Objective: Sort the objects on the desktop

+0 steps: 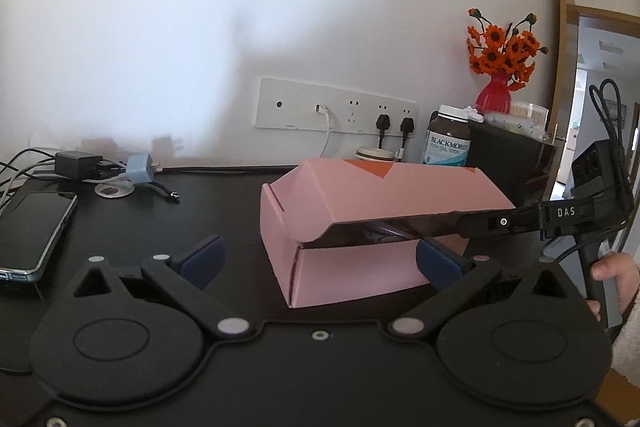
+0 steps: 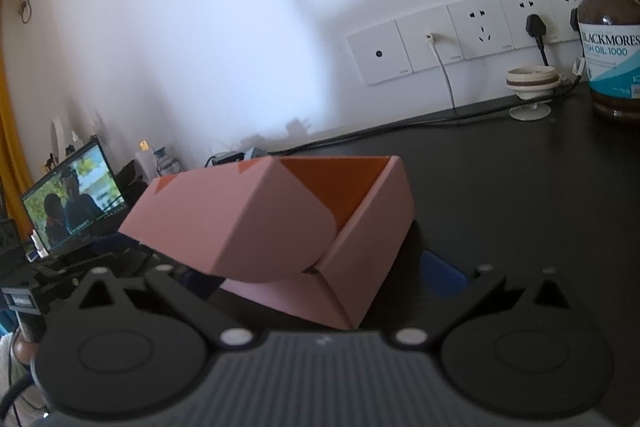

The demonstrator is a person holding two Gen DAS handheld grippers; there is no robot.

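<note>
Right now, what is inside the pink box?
Through the gap under the half-raised lid of the pink box, the left wrist view shows only dark, unclear shapes. The right wrist view shows bare orange inner walls. The lid covers the rest.

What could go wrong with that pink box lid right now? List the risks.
1. The right claw props the lid of the pink box by its front edge only; if that edge slips off, the lid may drop shut.
2. Pushing further could tip or slide the light box toward the fish oil bottle and small cup behind it.
3. The open left claw sits close against the box and could nudge it.
</note>
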